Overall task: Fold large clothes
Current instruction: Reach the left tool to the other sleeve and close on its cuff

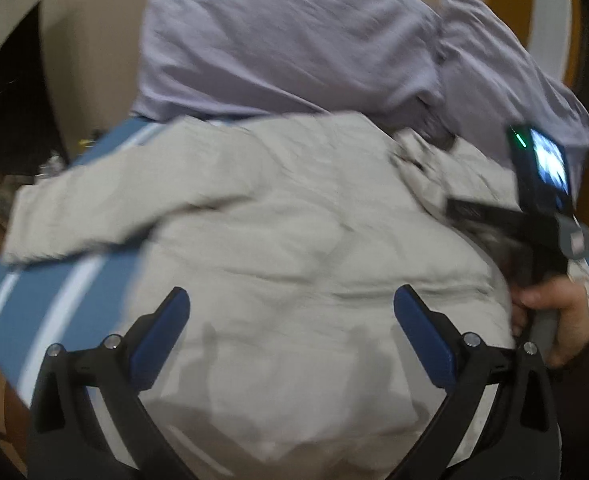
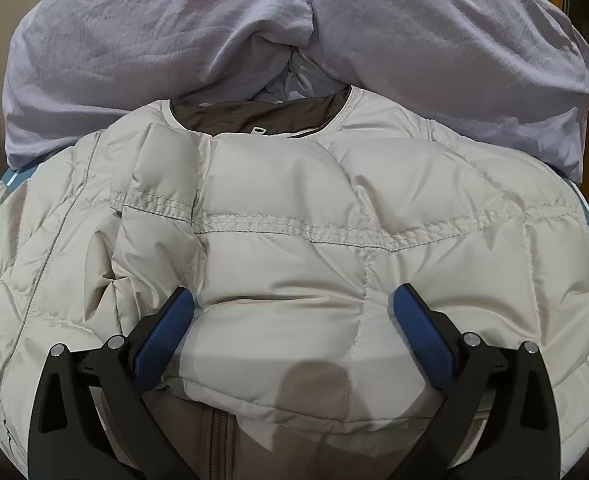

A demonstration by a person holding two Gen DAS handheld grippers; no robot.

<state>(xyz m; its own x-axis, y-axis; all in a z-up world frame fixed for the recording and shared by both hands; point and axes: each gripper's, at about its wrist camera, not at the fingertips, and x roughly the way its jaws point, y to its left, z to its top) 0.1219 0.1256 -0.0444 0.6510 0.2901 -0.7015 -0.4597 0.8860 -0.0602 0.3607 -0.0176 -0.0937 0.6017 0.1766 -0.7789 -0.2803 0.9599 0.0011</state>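
Legible text: none | jacket [image 2: 294,248] neck tag: too small to read | device screen [image 1: 550,164] on the other gripper: lit, blurred, nothing readable

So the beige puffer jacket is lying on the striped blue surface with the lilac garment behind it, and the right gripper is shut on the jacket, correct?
Not quite. The right gripper is open, jaws spread wide over the beige puffer jacket, as the right wrist view shows. The striped blue surface and lilac garment are as you say.
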